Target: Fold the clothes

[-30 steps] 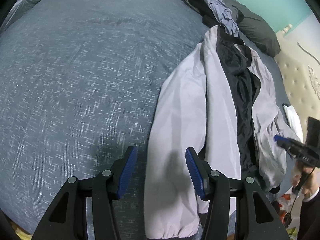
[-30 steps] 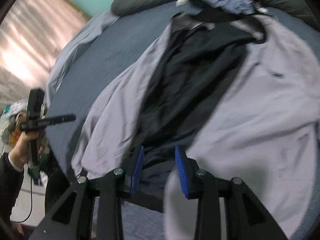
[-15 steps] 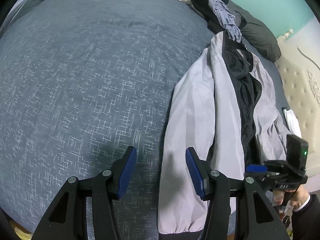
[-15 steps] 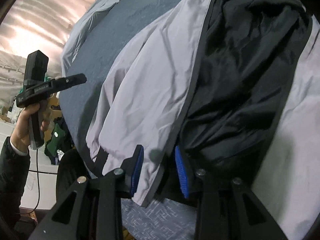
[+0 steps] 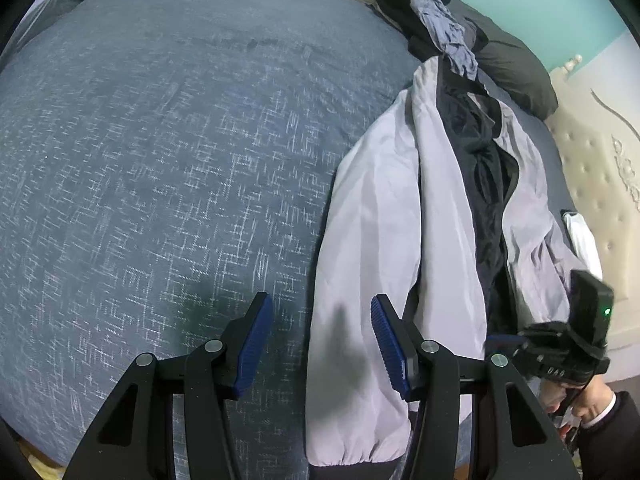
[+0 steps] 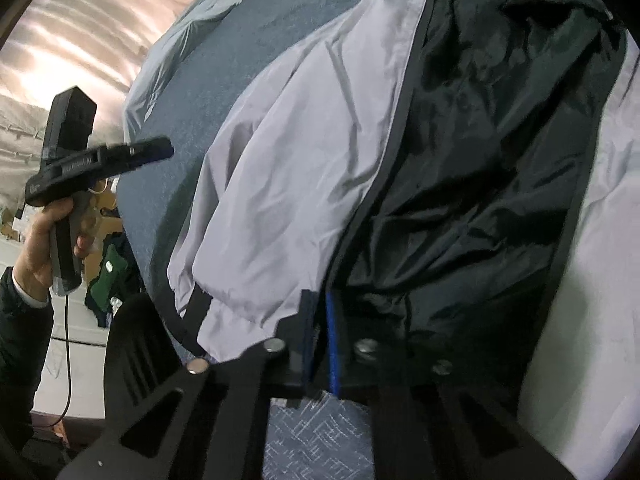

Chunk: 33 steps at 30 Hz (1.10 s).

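right gripper [image 6: 320,344] jaws pinch the jacket [image 6: 304,168] hem at 6 o'clock — thin bite. left gripper [image 5: 320,340] jaws spread, empty; slick fabric could slip out.

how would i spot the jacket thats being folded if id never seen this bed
Start at the blue bed cover and look along the side by the padded headboard. The jacket lies there, spread open. Unlike the dark clothes pile beyond it, it is pale grey with a black lining.
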{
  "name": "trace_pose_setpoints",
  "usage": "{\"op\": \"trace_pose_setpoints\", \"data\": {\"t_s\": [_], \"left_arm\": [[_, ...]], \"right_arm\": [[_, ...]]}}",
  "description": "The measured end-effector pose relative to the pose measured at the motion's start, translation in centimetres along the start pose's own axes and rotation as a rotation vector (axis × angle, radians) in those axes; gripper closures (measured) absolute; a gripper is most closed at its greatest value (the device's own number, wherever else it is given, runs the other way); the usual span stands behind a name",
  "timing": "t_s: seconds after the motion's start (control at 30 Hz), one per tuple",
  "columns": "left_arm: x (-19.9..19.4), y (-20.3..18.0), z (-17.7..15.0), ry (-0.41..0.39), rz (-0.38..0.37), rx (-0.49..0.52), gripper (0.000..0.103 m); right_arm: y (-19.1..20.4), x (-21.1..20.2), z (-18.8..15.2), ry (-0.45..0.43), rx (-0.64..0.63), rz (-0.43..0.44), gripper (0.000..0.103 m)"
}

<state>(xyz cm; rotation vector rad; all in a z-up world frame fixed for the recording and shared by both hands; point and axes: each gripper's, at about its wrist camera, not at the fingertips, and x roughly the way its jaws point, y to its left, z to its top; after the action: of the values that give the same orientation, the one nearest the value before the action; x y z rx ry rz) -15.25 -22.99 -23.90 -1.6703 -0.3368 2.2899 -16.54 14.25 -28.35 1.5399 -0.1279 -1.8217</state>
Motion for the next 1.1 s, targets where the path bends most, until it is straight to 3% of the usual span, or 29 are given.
{"op": "trace_pose_setpoints", "data": {"t_s": [0.17,0.23,0.4,0.47,0.5,0.53,0.77,0.93,1.1], "left_arm": [[0.7,-0.1,-0.4,0.015,-0.005,0.0,0.048],[1.0,-0.1,-0.6,0.019,-0.009,-0.001,0.048],[1.4,-0.4,-0.7,0.021,-0.021,-0.004,0.048],[1.3,-0.4,-0.6,0.02,-0.02,0.002,0.048],[1.2,-0.4,-0.6,0.019,-0.019,0.003,0.048],[1.1,-0.3,-0.6,0.017,-0.017,0.005,0.048],[0.8,0.5,-0.9,0.013,-0.015,-0.003,0.048],[1.0,0.9,-1.2,0.021,-0.012,-0.005,0.048],[1.1,0.7,-1.3,0.022,-0.018,-0.008,0.048]], "right_arm": [[-0.5,-3.5,0.5,-0.128,0.008,-0.063,0.103],[-1.3,-4.7,0.9,-0.143,0.034,-0.036,0.103],[-1.2,-2.7,1.2,-0.036,0.072,-0.001,0.099],[-1.0,-1.5,0.9,-0.003,0.083,-0.009,0.084],[-0.9,-1.1,0.7,0.007,0.085,-0.004,0.066],[-0.8,-0.7,0.5,0.016,0.087,0.002,0.06],[0.4,1.6,-0.5,0.064,0.074,0.035,0.06],[0.6,1.7,-0.6,0.044,0.07,0.027,0.094],[0.1,0.8,-0.4,0.003,0.082,0.024,0.1]]}}
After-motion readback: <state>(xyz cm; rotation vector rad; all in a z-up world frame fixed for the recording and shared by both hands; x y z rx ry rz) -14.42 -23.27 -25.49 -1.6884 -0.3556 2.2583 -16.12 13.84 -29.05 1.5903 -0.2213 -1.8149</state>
